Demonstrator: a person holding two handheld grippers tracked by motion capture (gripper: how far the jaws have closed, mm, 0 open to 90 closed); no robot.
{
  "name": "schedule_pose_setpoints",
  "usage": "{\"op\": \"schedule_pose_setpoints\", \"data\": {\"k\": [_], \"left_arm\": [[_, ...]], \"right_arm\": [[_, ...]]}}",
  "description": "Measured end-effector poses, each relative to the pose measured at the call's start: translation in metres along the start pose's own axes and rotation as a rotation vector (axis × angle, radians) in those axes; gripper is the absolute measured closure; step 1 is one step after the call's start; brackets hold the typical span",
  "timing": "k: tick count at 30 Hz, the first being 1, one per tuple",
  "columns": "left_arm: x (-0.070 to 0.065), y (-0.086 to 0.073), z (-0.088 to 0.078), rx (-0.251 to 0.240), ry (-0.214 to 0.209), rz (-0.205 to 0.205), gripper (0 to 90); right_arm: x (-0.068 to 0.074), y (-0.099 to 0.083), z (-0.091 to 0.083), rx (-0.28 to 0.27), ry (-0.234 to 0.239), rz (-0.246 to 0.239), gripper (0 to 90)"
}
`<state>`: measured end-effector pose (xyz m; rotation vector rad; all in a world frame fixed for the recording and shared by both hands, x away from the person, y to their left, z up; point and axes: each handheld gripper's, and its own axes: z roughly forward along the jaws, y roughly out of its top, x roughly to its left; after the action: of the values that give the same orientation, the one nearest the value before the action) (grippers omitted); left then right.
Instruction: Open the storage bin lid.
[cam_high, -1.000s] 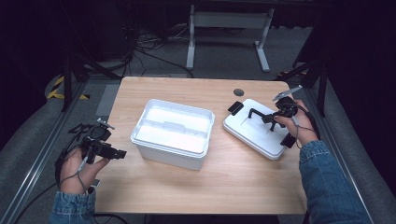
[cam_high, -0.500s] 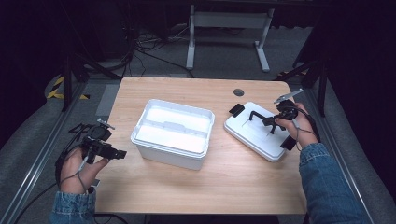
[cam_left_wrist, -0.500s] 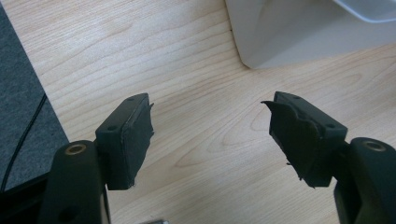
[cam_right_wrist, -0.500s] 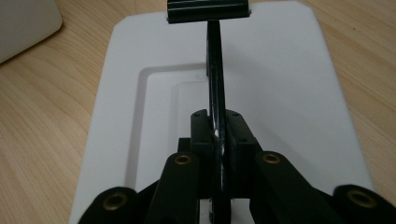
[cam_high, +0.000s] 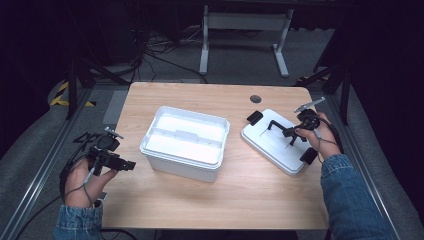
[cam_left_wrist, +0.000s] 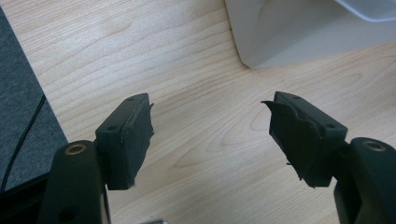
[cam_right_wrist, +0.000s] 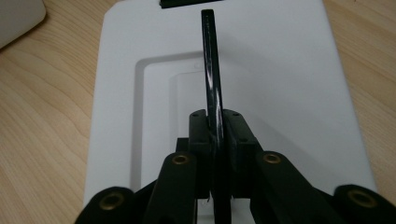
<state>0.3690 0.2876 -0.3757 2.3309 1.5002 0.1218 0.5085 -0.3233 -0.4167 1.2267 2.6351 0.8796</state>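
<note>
A white open bin (cam_high: 185, 142) stands mid-table; its corner (cam_left_wrist: 289, 32) shows in the left gripper view. To its right a white lid (cam_high: 272, 145) lies on the wood, with black latches at two ends. My right gripper (cam_high: 296, 133) is shut on the lid's thin black handle (cam_high: 276, 124), which stands upright between the jaws (cam_right_wrist: 211, 70) above the lid (cam_right_wrist: 280, 70). At the table's left edge my left gripper (cam_high: 127, 165) is open and holds nothing. Bare wood lies between its pads (cam_left_wrist: 133, 135).
The wooden table (cam_high: 200, 210) has a dark grommet hole (cam_high: 255, 98) at the back right. Grey floor with cables and a metal stand's legs (cam_high: 240, 30) lies beyond. The bin's corner (cam_right_wrist: 18, 18) is near the lid's far left side.
The right gripper, with the lid's handle in it, has shifted slightly toward the near side. The left gripper has not moved.
</note>
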Motion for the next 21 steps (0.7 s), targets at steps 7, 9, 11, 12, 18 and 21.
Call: {"op": "schedule_pose_setpoints", "data": {"k": [7, 9, 11, 12, 18, 21], "left_arm": [[0.000, 0.001, 0.001, 0.001, -0.004, 0.002, 30.4], [0.000, 0.001, 0.001, 0.002, -0.003, 0.005, 30.4], [-0.001, 0.002, 0.001, 0.000, 0.002, 0.008, 30.4], [-0.002, 0.002, 0.001, 0.002, -0.004, 0.003, 30.4], [-0.004, 0.003, 0.002, 0.003, -0.003, 0.004, 30.4], [-0.004, 0.002, 0.003, 0.015, -0.005, 0.006, 30.4]], "right_arm": [[-0.006, -0.003, -0.003, -0.039, -0.031, 0.061, 72.1], [-0.007, -0.004, -0.005, -0.046, -0.038, 0.072, 69.7], [-0.008, -0.004, -0.011, -0.083, -0.088, 0.077, 60.3], [-0.008, -0.004, -0.014, -0.093, -0.101, 0.075, 58.8], [0.005, 0.000, -0.029, -0.152, -0.128, 0.033, 54.5], [0.019, 0.004, -0.037, -0.170, -0.110, -0.007, 53.5]]}}
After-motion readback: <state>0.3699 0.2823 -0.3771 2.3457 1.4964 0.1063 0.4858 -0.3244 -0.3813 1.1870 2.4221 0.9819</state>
